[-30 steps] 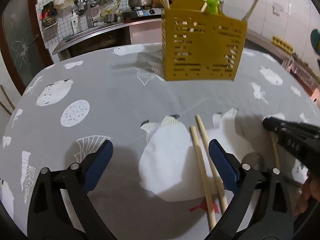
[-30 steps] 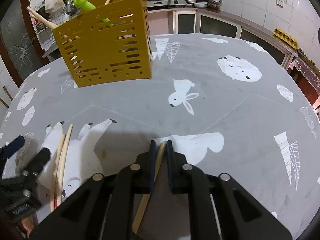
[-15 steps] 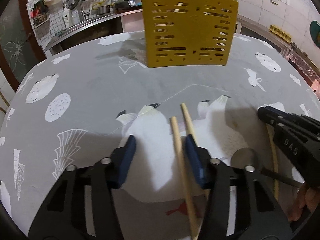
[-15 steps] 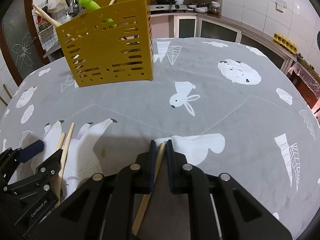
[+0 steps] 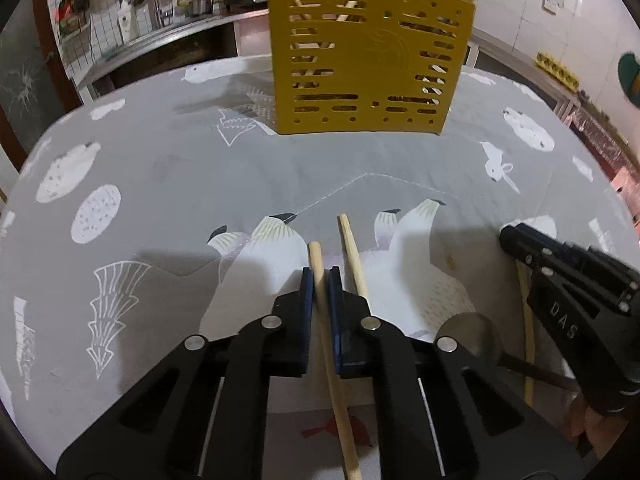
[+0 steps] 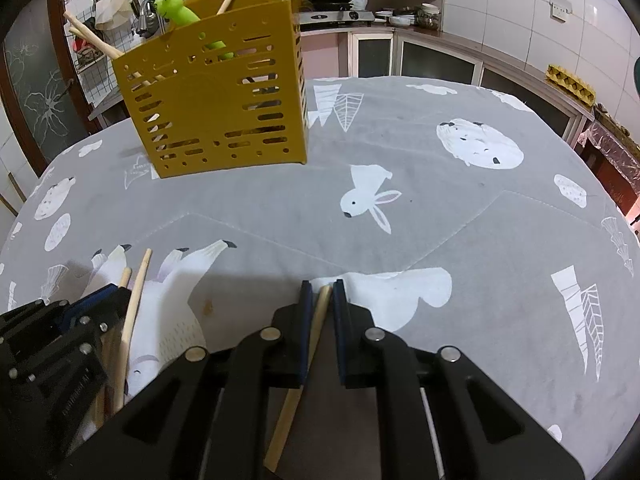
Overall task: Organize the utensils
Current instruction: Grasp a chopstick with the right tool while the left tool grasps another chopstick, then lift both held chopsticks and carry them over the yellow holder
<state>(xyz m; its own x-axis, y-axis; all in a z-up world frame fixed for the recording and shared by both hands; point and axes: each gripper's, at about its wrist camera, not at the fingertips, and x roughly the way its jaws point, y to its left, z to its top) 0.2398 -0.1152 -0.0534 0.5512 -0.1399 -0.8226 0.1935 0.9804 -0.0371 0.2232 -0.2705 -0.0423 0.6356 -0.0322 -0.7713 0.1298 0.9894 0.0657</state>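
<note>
Covering the whole frame: table (image 5: 180,168) with grey animal-print cloth, where the loose utensils lie.
Yellow holder (image 5: 372,60): upper centre of the left view, upright, slotted, already keeping chopsticks and a green piece; I judge it the goal.
Left gripper (image 5: 320,276): lower centre, clenched on one chopstick (image 5: 334,380), probably to lift it alone.
Right gripper (image 6: 320,292): lower centre of its view, grasping another chopstick (image 6: 304,356).
Second chopstick (image 5: 354,252): touching the left gripper's right pad, it may get dragged.
Metal spoon (image 5: 472,338): lower right, near.

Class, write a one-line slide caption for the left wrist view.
Left gripper shut on one chopstick; its twin lies alongside, yellow holder beyond.
</note>
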